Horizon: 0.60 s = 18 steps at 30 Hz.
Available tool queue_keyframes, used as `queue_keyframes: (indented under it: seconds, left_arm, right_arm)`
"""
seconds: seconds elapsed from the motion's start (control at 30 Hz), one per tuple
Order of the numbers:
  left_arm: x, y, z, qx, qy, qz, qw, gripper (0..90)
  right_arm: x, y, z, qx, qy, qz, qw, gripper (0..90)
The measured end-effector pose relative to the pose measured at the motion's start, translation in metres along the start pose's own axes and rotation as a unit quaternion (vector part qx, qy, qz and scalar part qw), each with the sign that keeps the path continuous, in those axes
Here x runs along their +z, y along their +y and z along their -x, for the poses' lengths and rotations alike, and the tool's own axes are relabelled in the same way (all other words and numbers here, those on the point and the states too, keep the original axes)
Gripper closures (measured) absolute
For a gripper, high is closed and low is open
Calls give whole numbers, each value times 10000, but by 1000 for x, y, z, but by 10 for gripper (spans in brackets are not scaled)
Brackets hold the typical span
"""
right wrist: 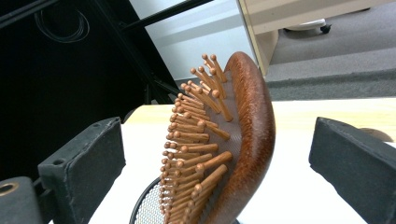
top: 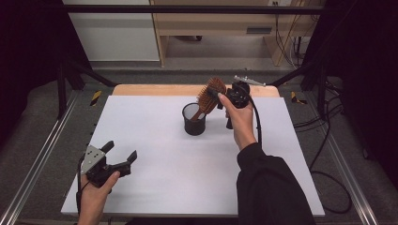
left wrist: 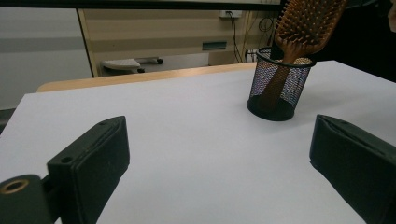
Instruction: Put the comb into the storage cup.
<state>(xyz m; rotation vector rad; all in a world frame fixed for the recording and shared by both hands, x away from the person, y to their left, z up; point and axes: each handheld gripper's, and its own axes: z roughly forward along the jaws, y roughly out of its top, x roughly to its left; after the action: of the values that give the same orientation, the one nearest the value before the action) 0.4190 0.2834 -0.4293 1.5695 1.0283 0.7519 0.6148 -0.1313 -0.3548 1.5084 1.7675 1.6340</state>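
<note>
Hairbrush [right wrist: 233,140] bristles close up between open right claw [top: 220,96] jaws

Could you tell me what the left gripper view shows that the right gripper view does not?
The left gripper view alone shows the black mesh cup whole, with the brush handle down inside it. The right gripper view alone shows that gripper's open jaws standing clear on either side of the brush head, bristles close up. Both share the wooden hairbrush, the white table and the wooden edge behind it.

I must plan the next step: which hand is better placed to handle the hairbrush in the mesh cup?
Right. Its tongs stand open around the hairbrush head above the mesh cup; the left tongs rest far away near the table's front edge.
</note>
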Motion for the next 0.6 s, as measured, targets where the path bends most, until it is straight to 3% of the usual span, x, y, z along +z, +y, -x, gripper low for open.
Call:
queue_keyframes:
  seconds: [0.5, 0.6]
  left_arm:
    - [0, -1, 0, 8, 0, -1, 10000, 45]
    - [0, -1, -1, -17, 12, 11, 10000, 44]
  right_arm:
    - [-19, 6, -11, -443, 8, 181, 9989, 43]
    - [-20, 6, -12, -620, -186, 228, 9976, 54]
